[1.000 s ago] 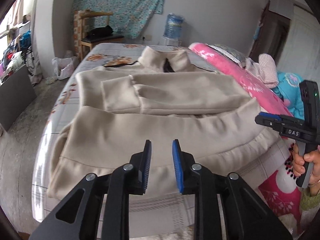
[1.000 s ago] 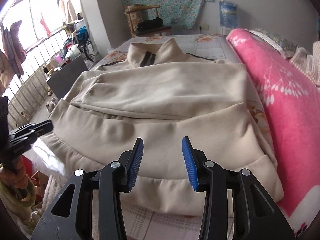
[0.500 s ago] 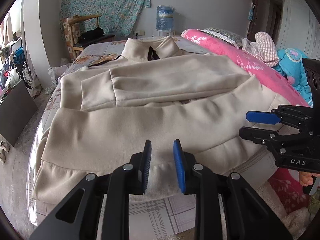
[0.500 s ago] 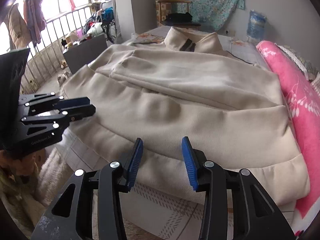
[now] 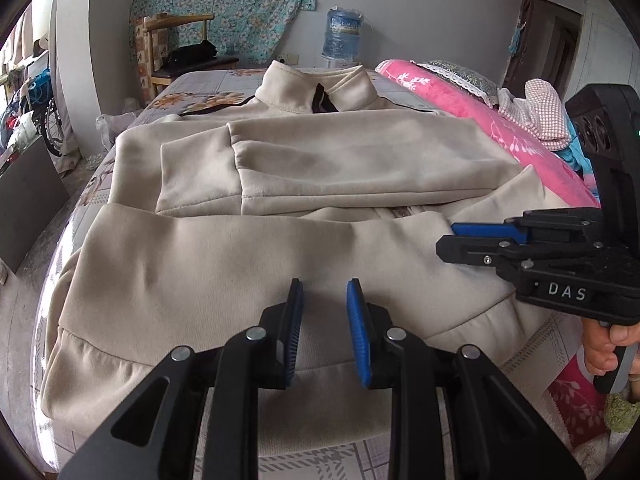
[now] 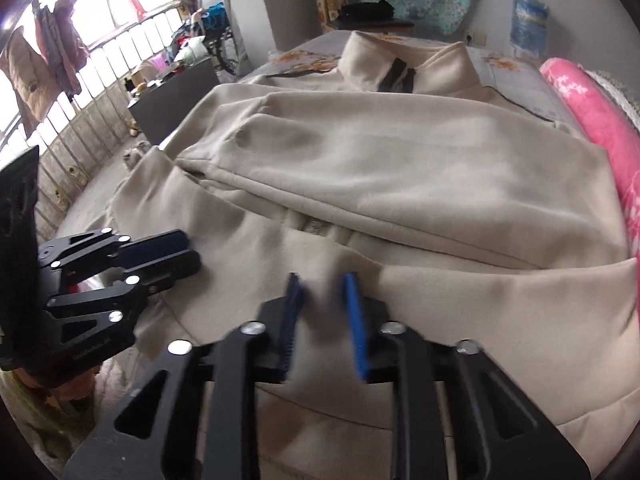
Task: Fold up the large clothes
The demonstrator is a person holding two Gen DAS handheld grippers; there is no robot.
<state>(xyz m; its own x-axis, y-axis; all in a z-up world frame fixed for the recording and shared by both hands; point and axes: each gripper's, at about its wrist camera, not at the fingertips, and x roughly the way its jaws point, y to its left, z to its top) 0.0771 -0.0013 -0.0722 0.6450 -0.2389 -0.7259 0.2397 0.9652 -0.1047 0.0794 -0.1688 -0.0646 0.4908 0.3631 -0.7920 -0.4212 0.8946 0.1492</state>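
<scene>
A large beige zip-neck sweater (image 5: 320, 168) lies on the bed with its collar at the far end and both sleeves folded across the chest. My left gripper (image 5: 322, 292) hovers over the near hem band, its jaws a little apart with nothing pinched between them. My right gripper (image 6: 323, 284) is low over the lower body of the sweater (image 6: 400, 168). Its jaws are closing, still apart and blurred, with a ridge of fabric between them. From the left wrist view the right gripper (image 5: 448, 238) reaches in from the right, tips at the cloth. The left gripper (image 6: 188, 252) shows at the sweater's left edge.
A pink blanket (image 5: 460, 96) runs along the bed's right side with pillows and clothes behind it. A wooden chair (image 5: 176, 52) and a water bottle (image 5: 342, 34) stand by the far wall. A dark board (image 6: 176, 96) and a railing (image 6: 80, 128) are on the left.
Both grippers have come down closer to the sweater's lower part. The right gripper has swung left toward the middle and its jaws have narrowed. The left jaws kept their gap.
</scene>
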